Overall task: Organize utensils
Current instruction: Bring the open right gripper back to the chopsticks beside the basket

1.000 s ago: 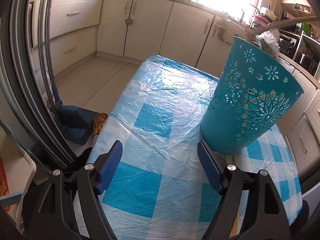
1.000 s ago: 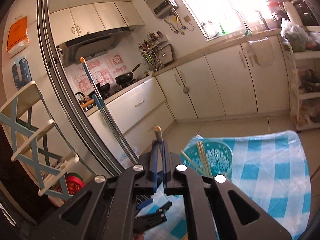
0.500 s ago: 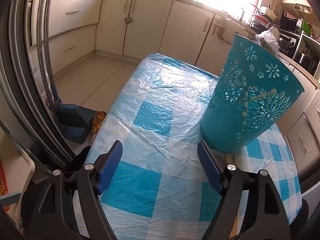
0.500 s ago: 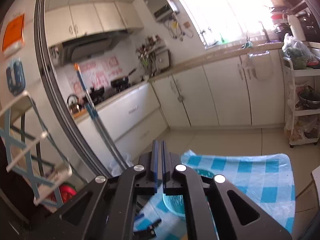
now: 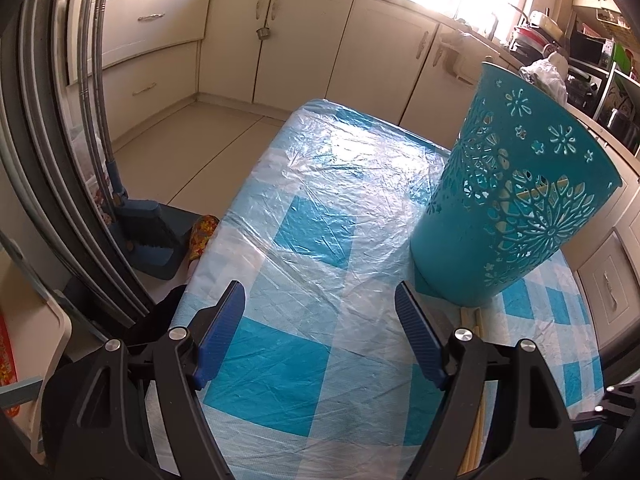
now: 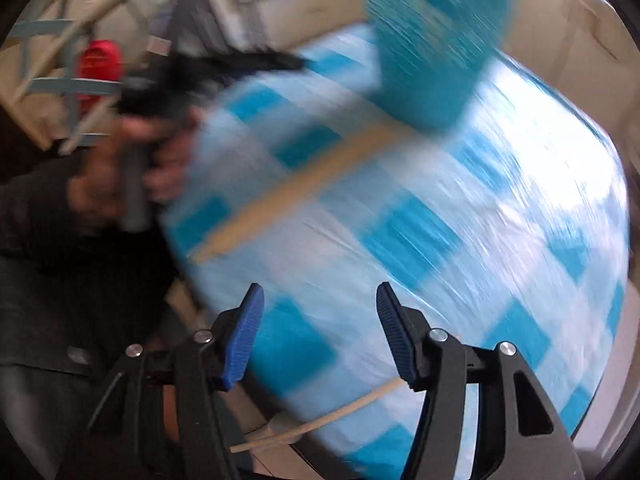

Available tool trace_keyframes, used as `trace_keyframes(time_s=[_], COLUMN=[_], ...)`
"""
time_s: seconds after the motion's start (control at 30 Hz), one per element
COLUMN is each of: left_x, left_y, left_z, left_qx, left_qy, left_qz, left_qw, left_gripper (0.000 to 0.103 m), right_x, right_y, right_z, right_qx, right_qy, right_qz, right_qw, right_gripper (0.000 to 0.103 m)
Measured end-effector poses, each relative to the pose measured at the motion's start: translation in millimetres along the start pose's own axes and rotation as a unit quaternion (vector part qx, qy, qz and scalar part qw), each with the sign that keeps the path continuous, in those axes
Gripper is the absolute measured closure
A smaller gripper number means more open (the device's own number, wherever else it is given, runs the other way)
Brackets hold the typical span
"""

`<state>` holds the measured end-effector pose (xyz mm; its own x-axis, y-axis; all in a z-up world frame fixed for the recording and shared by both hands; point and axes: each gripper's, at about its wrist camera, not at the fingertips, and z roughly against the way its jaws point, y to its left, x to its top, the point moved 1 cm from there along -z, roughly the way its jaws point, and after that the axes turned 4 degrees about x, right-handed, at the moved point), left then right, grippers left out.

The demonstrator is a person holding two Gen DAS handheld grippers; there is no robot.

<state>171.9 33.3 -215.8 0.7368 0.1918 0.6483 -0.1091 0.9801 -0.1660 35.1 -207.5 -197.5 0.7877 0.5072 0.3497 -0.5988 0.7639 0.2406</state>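
Chopsticks lay on the bench near the teal holder; right tongs, just opening, empty, approached them; left tongs waited spread, empty.

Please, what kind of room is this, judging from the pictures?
Most likely a home kitchen. Cream base cabinets with a countertop run along the walls, a table under a blue checked plastic cloth holds a teal cutout basket, and a broom with dustpan stands on the tiled floor.

Both wrist views angled down, near; share checkered table, basket.
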Motion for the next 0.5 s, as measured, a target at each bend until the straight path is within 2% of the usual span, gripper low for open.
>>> trace_keyframes(time_s=[0.07, 0.13, 0.2, 0.23, 0.33, 0.37, 0.4, 0.47, 0.5], left_x=[-1, 0, 0, 0, 1, 1, 1, 1, 0], left_y=[0, 0, -1, 0, 1, 2, 3, 4, 4], left_z=[0, 0, -1, -1, -1, -2, -2, -3, -3], left_qx=[0.000, 0.000, 0.000, 0.001, -0.002, -0.002, -0.003, -0.005, -0.006], left_qy=[0.001, 0.002, 0.005, 0.006, 0.006, 0.007, 0.007, 0.010, 0.010], left_qz=[-0.001, 0.001, 0.003, 0.003, 0.005, 0.007, 0.008, 0.012, 0.012], left_qw=[1.0000, 1.0000, 1.0000, 1.0000, 1.0000, 1.0000, 0.9999, 0.9999, 0.9999], left_gripper=[0.029, 0.029, 0.029, 0.029, 0.029, 0.029, 0.029, 0.029, 0.029], right_x=[-7, -10, -14, -17, -32, -37, -43, -48, -51], right_y=[-12, -17, -25, -30, -36, -33, -30, -28, -29], right_z=[1, 26, 55, 64, 64, 57, 46, 34, 31], right_qx=[0.008, 0.029, 0.003, -0.014, -0.081, -0.090, -0.101, -0.116, -0.109], right_qy=[-0.011, -0.067, -0.118, -0.128, -0.100, -0.080, -0.052, -0.032, -0.033], right_qz=[-0.033, -0.054, -0.092, -0.114, -0.153, -0.156, -0.156, -0.157, -0.166], right_qw=[0.999, 0.996, 0.989, 0.985, 0.980, 0.980, 0.981, 0.980, 0.979], right_gripper=[0.056, 0.056, 0.056, 0.056, 0.061, 0.071, 0.077, 0.079, 0.087])
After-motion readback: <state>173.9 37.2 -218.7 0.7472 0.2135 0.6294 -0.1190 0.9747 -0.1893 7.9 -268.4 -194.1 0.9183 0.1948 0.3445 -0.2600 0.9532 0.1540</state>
